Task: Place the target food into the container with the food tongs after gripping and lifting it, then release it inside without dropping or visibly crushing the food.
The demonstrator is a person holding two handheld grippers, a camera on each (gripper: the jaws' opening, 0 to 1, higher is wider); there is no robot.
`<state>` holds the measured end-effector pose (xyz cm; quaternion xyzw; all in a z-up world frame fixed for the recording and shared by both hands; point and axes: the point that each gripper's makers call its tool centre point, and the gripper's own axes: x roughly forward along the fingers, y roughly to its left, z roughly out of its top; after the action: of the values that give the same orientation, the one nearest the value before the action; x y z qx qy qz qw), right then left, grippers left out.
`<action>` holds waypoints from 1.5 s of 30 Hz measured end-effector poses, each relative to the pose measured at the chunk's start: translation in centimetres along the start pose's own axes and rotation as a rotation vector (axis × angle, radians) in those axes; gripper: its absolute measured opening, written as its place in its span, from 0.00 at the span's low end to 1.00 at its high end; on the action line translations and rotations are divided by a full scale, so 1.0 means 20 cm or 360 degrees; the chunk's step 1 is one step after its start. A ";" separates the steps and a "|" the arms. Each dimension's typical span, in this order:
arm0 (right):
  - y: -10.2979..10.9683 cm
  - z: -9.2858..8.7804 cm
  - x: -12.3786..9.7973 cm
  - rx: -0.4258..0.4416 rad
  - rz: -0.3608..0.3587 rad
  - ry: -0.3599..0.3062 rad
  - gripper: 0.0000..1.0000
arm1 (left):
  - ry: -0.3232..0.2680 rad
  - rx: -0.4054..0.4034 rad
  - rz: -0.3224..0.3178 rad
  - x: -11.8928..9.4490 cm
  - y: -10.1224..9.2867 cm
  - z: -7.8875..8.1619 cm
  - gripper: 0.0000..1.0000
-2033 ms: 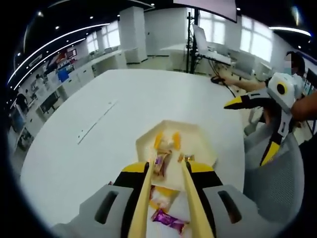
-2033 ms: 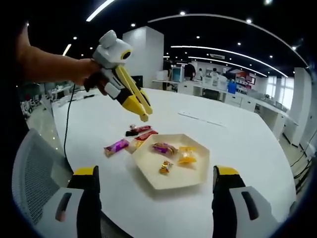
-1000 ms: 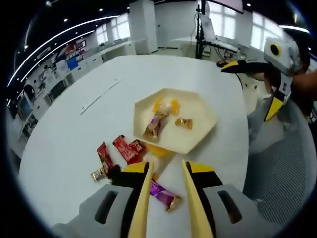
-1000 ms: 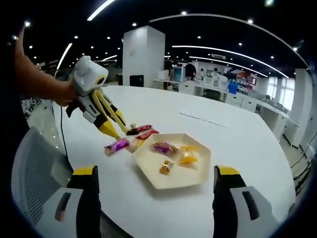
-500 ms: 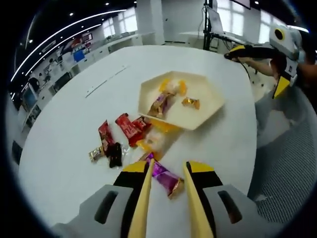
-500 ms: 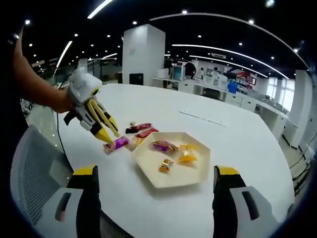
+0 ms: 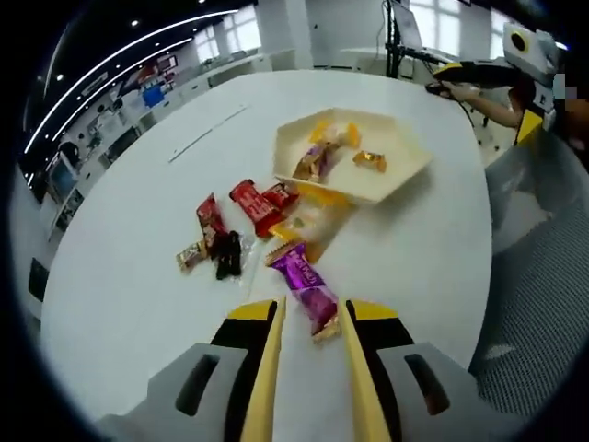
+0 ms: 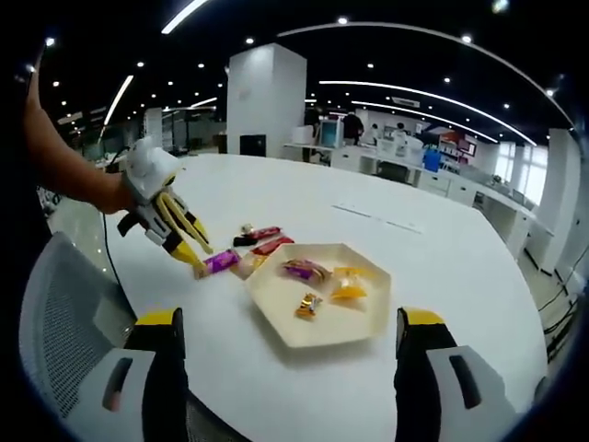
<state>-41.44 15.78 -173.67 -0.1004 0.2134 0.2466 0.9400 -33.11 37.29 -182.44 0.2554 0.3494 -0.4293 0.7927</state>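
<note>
My left gripper is shut on yellow food tongs, whose two arms stand apart. A purple-wrapped candy lies on the white table just ahead of and between the tong tips. The cream hexagonal tray sits farther off and holds a purple candy, a gold one and yellow ones. In the right gripper view the left gripper hovers low by the purple candy, left of the tray. My right gripper is open and holds nothing.
Red wrappers, a dark bar, a small gold sweet and a yellow packet lie loose between the purple candy and the tray. A mesh chair stands at the table's near edge. The right gripper shows at the upper right.
The left gripper has drawn back from over the tray and come down toward the loose purple candy on the table. The right gripper has stayed still and open.
</note>
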 end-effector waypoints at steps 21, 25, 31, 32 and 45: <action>0.00 -0.02 0.01 -0.0001 -0.0015 0.0024 0.93 | 0.0005 -0.0265 -0.0029 0.08 0.06 0.04 0.26; 0.00 -0.02 0.01 -0.0002 -0.0014 0.0029 0.93 | 0.0030 -0.0288 -0.0028 0.10 0.04 0.00 0.23; 0.00 -0.02 0.01 -0.0001 -0.0012 0.0028 0.93 | -0.0030 -0.0181 -0.0021 0.09 0.06 -0.01 0.18; 0.00 -0.02 0.01 -0.0001 -0.0011 0.0029 0.93 | -0.0029 -0.0167 -0.0023 0.09 0.06 -0.01 0.18; 0.01 -0.02 0.01 -0.0009 0.0007 0.0029 0.92 | 0.0042 -0.0137 -0.0121 0.07 0.04 -0.02 0.19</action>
<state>-41.51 15.94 -174.06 -0.1048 0.2215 0.2485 0.9371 -32.05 37.26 -183.57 0.2131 0.3874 -0.4404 0.7814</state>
